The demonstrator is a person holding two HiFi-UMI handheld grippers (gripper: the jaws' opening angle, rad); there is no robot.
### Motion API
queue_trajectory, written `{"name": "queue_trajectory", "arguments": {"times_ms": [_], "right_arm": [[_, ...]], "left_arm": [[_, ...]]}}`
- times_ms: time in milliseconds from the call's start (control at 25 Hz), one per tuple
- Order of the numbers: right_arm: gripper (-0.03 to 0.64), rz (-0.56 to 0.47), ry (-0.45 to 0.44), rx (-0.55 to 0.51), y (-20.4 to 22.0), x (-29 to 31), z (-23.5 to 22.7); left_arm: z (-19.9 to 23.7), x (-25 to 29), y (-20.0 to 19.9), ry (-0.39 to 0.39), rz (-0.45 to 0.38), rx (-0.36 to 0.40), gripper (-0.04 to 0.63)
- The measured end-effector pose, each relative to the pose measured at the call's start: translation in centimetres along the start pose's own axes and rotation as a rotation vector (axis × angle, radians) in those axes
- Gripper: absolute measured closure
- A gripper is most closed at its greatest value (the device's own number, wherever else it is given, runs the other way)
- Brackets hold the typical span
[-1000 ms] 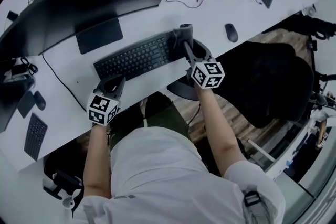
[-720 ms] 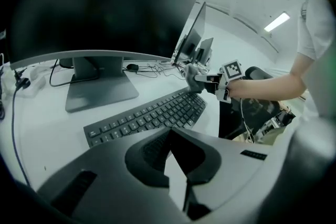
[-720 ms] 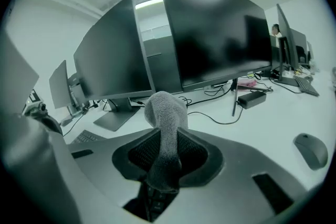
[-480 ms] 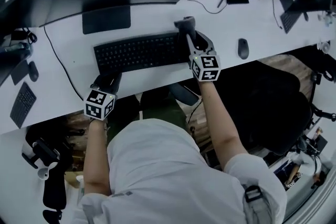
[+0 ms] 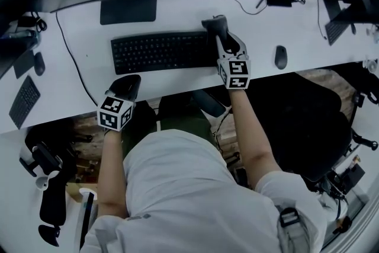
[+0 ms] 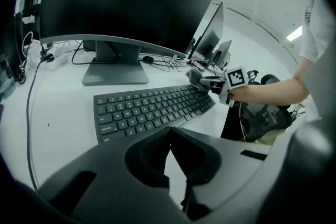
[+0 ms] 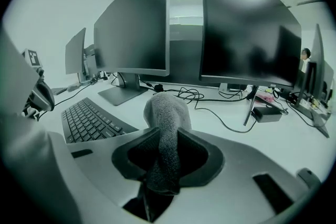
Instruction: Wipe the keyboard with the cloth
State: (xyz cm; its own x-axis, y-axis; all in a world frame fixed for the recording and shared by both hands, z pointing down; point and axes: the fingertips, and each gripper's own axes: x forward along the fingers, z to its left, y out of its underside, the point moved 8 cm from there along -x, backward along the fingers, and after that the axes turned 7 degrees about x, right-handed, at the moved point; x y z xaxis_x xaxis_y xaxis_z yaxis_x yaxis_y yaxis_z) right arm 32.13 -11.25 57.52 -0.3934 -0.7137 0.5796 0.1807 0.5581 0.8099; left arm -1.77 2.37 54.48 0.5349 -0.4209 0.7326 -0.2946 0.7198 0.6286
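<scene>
While my right gripper (image 5: 217,31) pinches the cloth (image 7: 167,113) at the keyboard's (image 5: 160,51) right end, my left gripper (image 5: 130,81) hangs with jaws pressed together, empty

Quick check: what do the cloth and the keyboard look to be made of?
The cloth looks like soft grey terry or microfibre: fuzzy, nubbly surface, folding limply. The keyboard looks like dark matte plastic: flat low keys with pale legends and little shine; the exact material is a guess.

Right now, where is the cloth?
In the head view, the cloth is pinched in the right gripper, at the right end of the keyboard.
</scene>
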Motion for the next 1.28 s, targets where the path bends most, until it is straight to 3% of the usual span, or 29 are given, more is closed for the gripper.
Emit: {"name": "queue_trajectory", "arguments": {"times_ms": [280,720,1280], "right_arm": [[0.504,-0.012,0.025,0.027,1.4,-1.0,0.2],[0.503,0.010,0.090,0.105,5.5,-5.1,1.7],[0.503,-0.009,0.263,0.174,9.2,-8.5,5.3]], "left_arm": [[1.3,-0.4,1.1,0.016,-0.012,-0.001,0.595],[2.2,-1.2,1.6,0.107,0.007,0.081,0.595],[3.6,-2.7,1.9,0.194,0.020,0.173,0.595]]}}
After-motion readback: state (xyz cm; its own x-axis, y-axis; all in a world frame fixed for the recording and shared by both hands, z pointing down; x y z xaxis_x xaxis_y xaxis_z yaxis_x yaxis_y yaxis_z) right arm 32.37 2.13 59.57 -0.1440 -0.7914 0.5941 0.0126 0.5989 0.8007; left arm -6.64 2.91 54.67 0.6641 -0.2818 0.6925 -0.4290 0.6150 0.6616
